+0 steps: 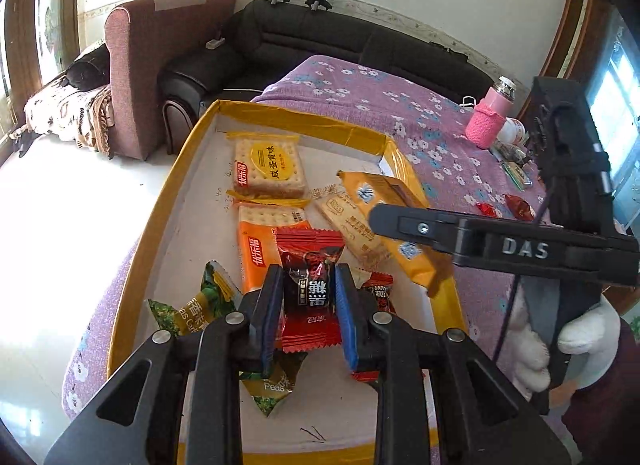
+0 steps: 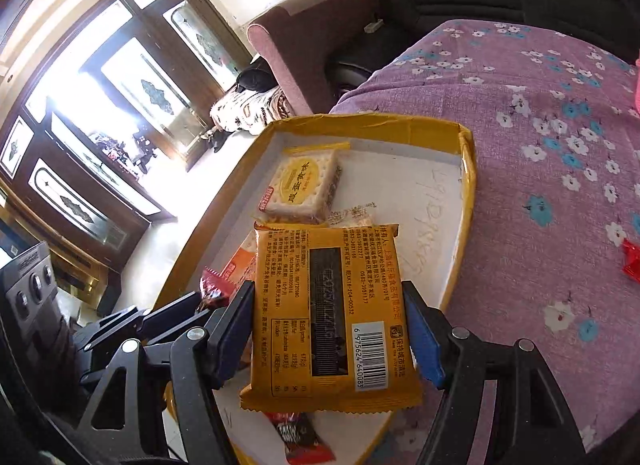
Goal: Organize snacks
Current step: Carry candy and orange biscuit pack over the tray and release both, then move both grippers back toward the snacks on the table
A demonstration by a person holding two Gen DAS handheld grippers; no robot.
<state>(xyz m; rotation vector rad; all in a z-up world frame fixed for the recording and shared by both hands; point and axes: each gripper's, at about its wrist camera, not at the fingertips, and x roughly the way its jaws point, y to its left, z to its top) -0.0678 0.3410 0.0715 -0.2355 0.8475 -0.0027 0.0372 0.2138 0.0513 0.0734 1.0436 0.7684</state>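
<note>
Snacks fill a yellow-rimmed tray (image 1: 172, 201) laid on a table under a purple flowered cloth (image 1: 432, 121). Between the blue pads of the left gripper (image 1: 309, 307) sits a red candy (image 1: 310, 285), over the tray's near edge among the green pea packets (image 1: 200, 305); the narrow jaws flank its dark middle, but whether the pads press it cannot be told. The right gripper (image 2: 328, 335) clamps an orange cracker pack (image 2: 324, 313) by its two sides, barcode upward, above the tray's middle. A square biscuit pack (image 1: 270, 169) lies toward the tray's far edge. A second red candy (image 2: 632, 259) lies on the cloth, beyond the tray's right rim, well apart from both grippers.
</note>
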